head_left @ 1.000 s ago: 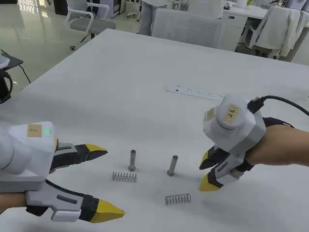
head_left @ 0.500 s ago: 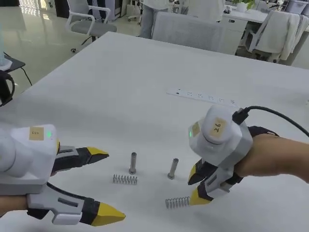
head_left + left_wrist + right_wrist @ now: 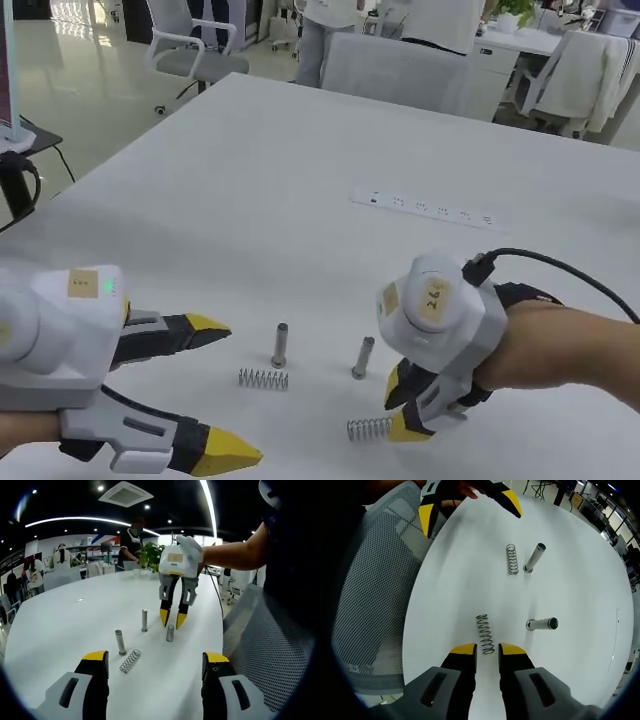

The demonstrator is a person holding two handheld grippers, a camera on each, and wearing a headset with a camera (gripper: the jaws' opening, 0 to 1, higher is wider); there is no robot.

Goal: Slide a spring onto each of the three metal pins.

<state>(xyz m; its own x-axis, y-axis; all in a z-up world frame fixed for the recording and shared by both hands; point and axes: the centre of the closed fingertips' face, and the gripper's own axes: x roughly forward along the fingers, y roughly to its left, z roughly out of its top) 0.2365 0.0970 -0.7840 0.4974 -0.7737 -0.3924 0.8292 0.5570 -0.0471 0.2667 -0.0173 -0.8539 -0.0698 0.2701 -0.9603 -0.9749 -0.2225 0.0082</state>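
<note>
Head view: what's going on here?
A person is working with two handheld grippers. The right gripper has its open jaws astride one end of a spring lying on the table. The left gripper hovers open, empty. A pin and a second pin stand bare; another spring lies beside the first.

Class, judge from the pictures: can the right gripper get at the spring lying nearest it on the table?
Probably yes: the right gripper is open, its fingers either side of the near end of the spring, with nothing in between.
</note>
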